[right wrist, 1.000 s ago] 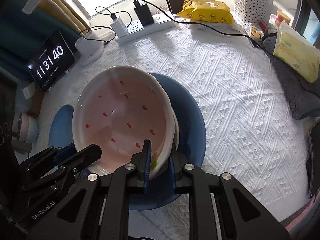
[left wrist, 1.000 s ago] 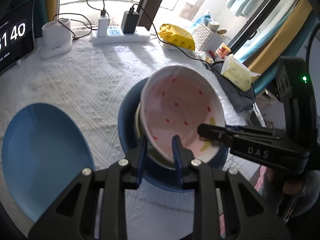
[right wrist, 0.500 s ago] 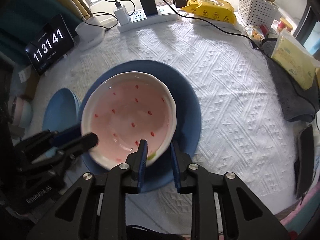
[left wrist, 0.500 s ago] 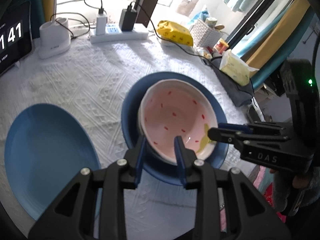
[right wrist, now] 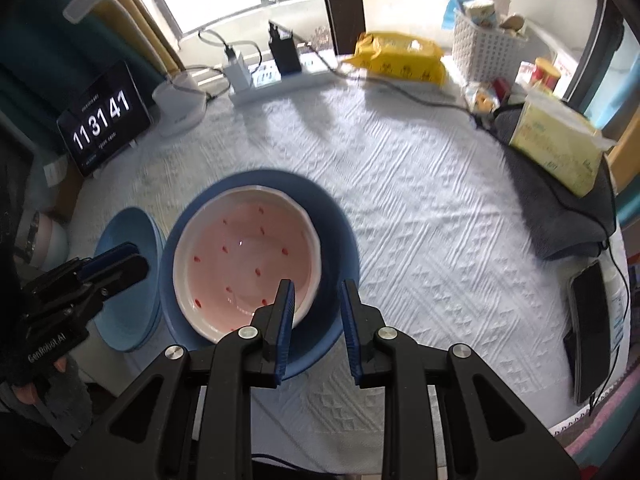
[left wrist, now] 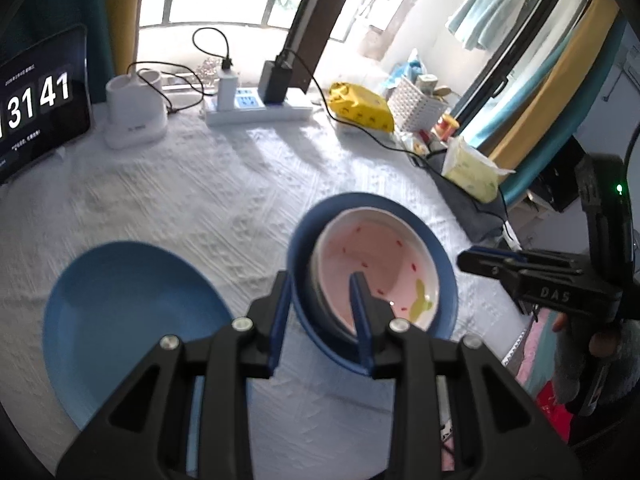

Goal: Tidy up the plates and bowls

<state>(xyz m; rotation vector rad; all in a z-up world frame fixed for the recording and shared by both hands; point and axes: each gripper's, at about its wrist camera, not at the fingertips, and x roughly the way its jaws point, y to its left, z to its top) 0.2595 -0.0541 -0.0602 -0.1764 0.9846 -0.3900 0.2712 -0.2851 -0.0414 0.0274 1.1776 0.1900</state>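
A pink bowl [right wrist: 246, 258] sits upright in a dark blue plate [right wrist: 340, 224]. Only the left wrist view shows its yellow mark. The left gripper [left wrist: 320, 312] and right gripper [right wrist: 316, 316] gape, holding nothing.

Sitting on a white textured tablecloth [right wrist: 420, 216]: clock tablet [right wrist: 105, 118] showing 11 31 41 at far left, white charger dock [right wrist: 179, 106] beside it, power strip [right wrist: 276, 80] w/ plugs & cables, yellow wipes pack [right wrist: 400, 58], white basket [right wrist: 490, 48], tissue pack [right wrist: 558, 140] lying on grey cloth [right wrist: 560, 216] at right edge.

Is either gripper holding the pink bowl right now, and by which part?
Neither. The right gripper is open, its fingers clear of the pink bowl, which sits in the dark blue plate. The left gripper is open too, merely straddling the rims.
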